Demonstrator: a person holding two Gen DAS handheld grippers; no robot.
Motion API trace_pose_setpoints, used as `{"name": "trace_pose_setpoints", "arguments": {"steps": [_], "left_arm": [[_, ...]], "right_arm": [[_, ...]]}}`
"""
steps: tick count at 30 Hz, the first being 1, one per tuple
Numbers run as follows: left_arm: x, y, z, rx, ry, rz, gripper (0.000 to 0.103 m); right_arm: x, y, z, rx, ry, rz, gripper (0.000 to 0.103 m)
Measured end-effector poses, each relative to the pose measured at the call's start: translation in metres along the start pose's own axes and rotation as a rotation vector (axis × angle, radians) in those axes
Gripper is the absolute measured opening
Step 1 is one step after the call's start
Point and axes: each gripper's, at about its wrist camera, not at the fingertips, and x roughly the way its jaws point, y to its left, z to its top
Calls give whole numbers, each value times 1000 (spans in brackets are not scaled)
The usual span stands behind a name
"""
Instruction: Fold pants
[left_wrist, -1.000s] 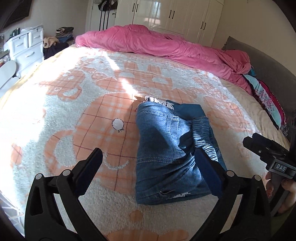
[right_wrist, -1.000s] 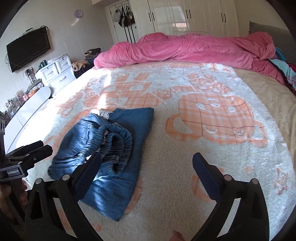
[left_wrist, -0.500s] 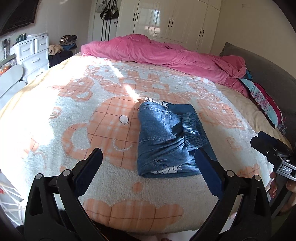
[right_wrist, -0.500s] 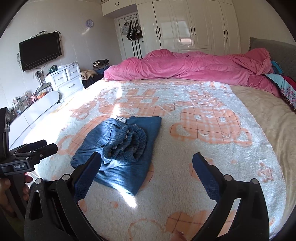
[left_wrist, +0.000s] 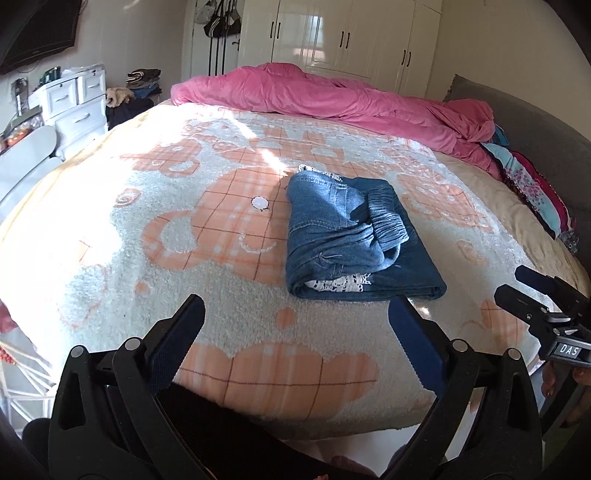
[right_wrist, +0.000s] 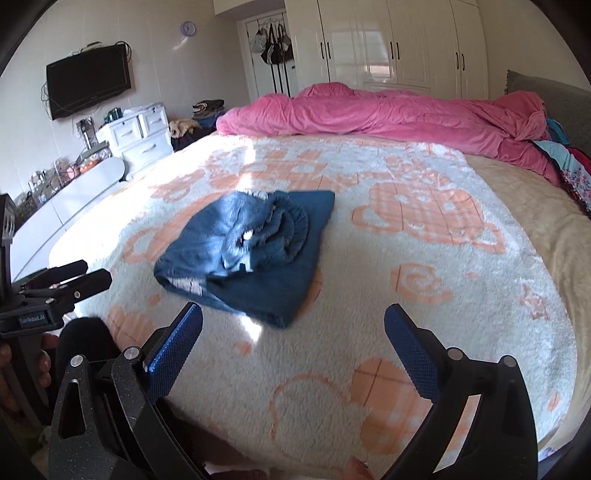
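Both grippers, left gripper (left_wrist: 295, 332) and right gripper (right_wrist: 293, 334), hang empty with jaws wide apart near the bed edge, pants (left_wrist: 354, 232) lying folded in a bundle mid-blanket (left_wrist: 184, 221), so folding looks done, maybe slight tidying left.

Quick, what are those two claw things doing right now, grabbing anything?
Left gripper: open, holding nothing.
Right gripper: open, holding nothing.
The folded jeans lie untouched on the bed.

A home bedroom: bed (left_wrist: 110, 236) (pink duvet (left_wrist: 332, 96)), wardrobe (right_wrist: 399, 44), TV (right_wrist: 88, 85).
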Motion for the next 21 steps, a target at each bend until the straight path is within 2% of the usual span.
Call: {"name": "trace_pose_setpoints", "arguments": {"steps": [3, 13, 21], "left_arm": [[3, 3, -5, -5, 15, 8, 93], [8, 6, -13, -30, 38, 52, 93], [7, 7, -13, -33, 39, 58, 93]], "right_arm": [[7, 2, -8, -4, 27, -2, 98], [12, 0, -10, 3, 36, -4, 98], [13, 2, -11, 0, 38, -3, 98]]}}
